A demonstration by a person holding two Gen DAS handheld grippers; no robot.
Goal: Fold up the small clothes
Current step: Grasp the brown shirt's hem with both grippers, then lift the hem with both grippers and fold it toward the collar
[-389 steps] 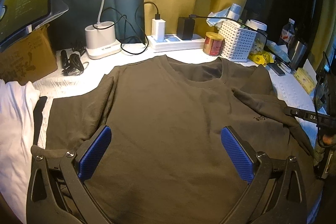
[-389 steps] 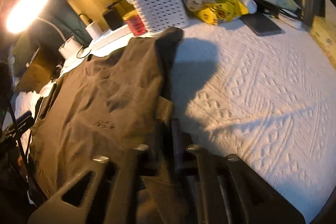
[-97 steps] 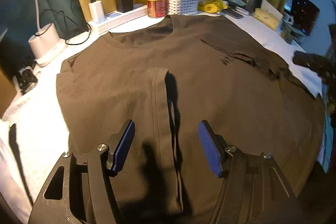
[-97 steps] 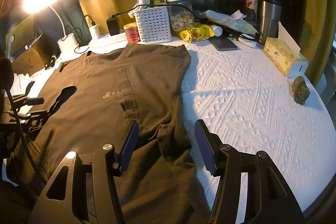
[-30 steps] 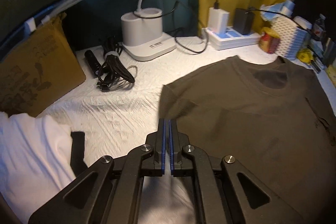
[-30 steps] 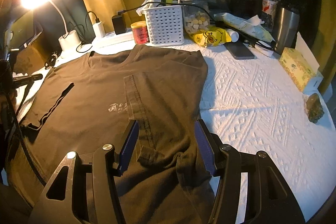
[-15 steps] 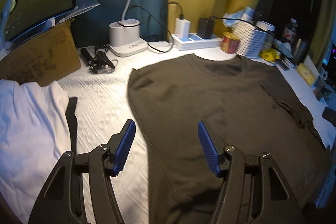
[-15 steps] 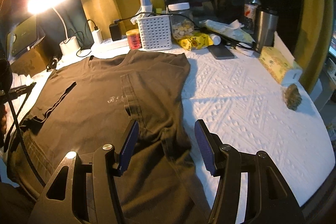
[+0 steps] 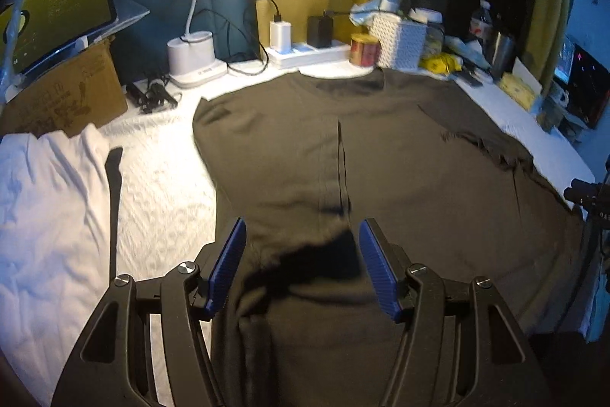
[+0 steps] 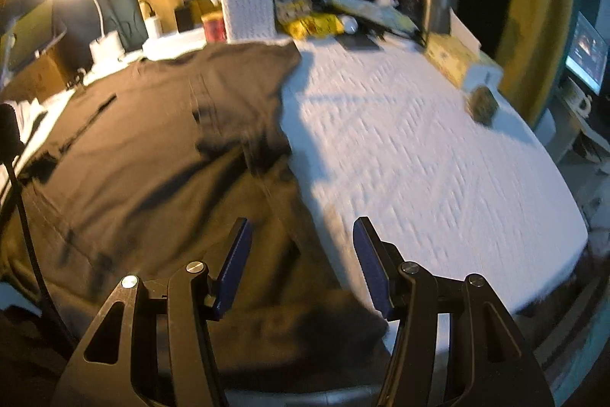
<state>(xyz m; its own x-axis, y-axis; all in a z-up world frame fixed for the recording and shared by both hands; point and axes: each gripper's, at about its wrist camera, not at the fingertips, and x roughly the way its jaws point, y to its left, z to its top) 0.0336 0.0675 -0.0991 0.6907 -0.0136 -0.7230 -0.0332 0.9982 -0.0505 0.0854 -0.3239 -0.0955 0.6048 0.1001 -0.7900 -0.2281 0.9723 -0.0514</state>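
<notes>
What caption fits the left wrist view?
Open left gripper above the dark T-shirt, both sleeves folded inward, on a white-covered table.

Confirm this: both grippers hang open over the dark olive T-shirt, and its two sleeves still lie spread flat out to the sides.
Wrong on the sleeves. Both wrist views show the dark olive T-shirt with sleeves folded in over its body. The left gripper and right gripper do hang open over it.

The shirt (image 9: 400,155) is cut off by the lower edge in the left wrist view, so its hem is not seen. In the right wrist view everything is smeared by motion blur, and the clutter (image 10: 343,14) behind the basket (image 10: 249,12) cannot be made out.
</notes>
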